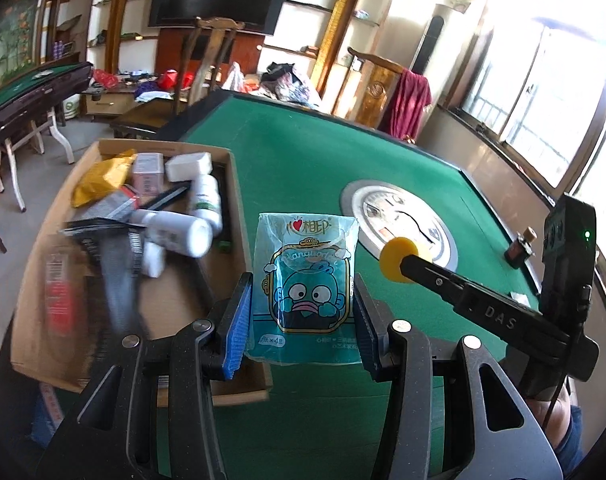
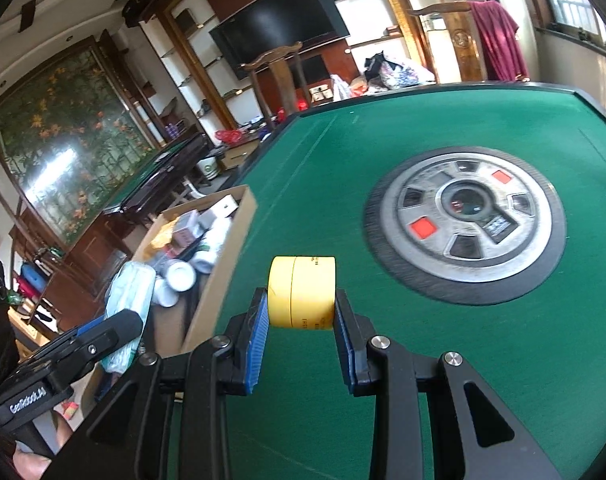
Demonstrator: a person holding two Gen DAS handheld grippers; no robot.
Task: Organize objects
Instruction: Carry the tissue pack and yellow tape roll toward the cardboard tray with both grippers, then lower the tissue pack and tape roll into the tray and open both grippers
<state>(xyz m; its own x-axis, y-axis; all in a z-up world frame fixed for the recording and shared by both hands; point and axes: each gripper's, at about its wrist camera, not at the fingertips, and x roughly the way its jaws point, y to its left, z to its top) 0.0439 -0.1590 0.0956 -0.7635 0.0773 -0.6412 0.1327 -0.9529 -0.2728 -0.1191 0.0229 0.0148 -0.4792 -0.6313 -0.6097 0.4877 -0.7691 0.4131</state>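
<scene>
My left gripper (image 1: 301, 300) is shut on a blue tissue pack (image 1: 305, 280) with a cartoon face, held above the green table (image 1: 303, 160) beside the cardboard box (image 1: 239, 208). My right gripper (image 2: 301, 316) is shut on a short yellow jar (image 2: 302, 292), lifted over the felt. That yellow jar (image 1: 399, 260) and the right gripper's fingers (image 1: 463, 292) also show at the right of the left wrist view. The tissue pack (image 2: 129, 300) and a left fingertip (image 2: 115, 328) appear at the left of the right wrist view, next to the box (image 2: 223, 264).
The box holds white bottles (image 1: 179, 232), a yellow pouch (image 1: 101, 178) and small cartons. A round metal hub (image 2: 465, 220) sits in the table's middle. A small dark bottle (image 1: 521, 248) stands near the right rail. Chairs, another game table and shelves lie beyond.
</scene>
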